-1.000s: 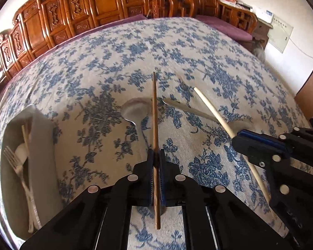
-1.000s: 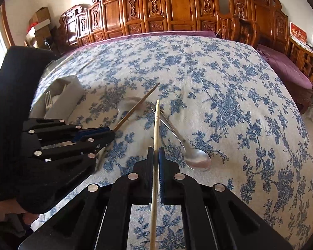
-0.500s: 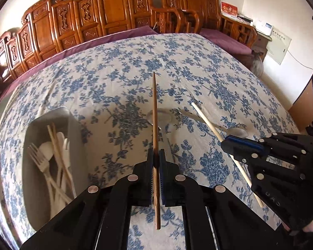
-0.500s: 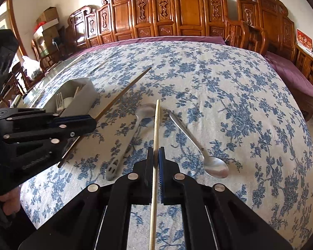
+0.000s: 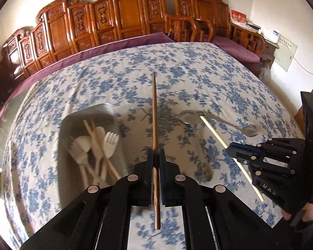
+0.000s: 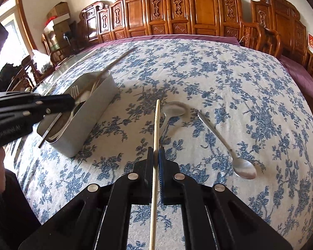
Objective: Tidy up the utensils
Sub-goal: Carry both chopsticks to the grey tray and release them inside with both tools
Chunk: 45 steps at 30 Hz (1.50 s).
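Left tongs (image 5: 155,162) — brown chopstick (image 5: 154,112) clamped

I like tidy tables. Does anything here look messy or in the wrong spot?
Yes. Two shiny metal spoons lie loose on the blue-flowered tablecloth, pointing different ways, outside the grey utensil box where the pale forks sit.

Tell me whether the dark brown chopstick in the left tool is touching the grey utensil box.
Apart. In the right wrist view the dark brown chopstick, clamped in the left tool, passes above the grey utensil box, clear of its rim.
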Available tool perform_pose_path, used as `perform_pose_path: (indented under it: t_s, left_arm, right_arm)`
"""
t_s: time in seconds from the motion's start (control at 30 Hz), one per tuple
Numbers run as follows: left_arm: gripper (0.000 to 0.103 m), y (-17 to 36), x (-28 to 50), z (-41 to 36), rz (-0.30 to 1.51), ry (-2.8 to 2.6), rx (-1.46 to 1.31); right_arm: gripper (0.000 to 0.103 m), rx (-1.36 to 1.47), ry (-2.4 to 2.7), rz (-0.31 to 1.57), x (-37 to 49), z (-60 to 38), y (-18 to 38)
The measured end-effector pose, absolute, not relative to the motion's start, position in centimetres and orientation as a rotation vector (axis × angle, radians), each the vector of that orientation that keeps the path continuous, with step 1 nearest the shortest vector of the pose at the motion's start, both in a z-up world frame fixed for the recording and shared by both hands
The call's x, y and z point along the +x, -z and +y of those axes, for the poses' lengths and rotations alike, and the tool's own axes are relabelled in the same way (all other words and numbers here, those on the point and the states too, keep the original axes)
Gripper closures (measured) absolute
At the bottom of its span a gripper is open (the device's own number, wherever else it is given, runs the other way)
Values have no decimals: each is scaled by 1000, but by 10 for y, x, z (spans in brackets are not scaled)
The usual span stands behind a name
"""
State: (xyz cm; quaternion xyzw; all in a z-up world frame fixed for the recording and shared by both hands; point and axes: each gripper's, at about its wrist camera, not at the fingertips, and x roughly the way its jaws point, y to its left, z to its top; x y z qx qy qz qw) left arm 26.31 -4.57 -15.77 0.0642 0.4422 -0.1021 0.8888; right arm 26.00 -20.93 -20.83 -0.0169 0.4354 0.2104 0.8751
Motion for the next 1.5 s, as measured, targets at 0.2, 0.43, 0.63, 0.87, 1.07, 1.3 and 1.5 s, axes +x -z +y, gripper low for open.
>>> perform_pose_path:
  t_s: [0.2,0.43,0.63,0.87,1.07,1.3,1.5]
  left_arm:
    - [99,151,259,-13,910,169,119]
    - [99,153,258,19,915,130,108]
    - [99,163,261,36,928,125,97]
    - [99,184,270,50,957,132,64]
    - [98,202,274,59,985,134,48]
    - [98,203,274,59,971,154,74]
    - [98,203,276,60,968,166,52]
  right_arm:
    - [97,-61,-452,916,259,-203,211]
    - [97,-84,-462,913,257,-194,211]
    - [97,-114,-484,861,250,-178,192]
    - [97,-144,-518,818,253,-154,166]
    - [97,-142,-547,791,267,-131,154]
    - [97,-159,-575,786,275,-111,153]
    - [97,-163,-587,796,281,-98,157]
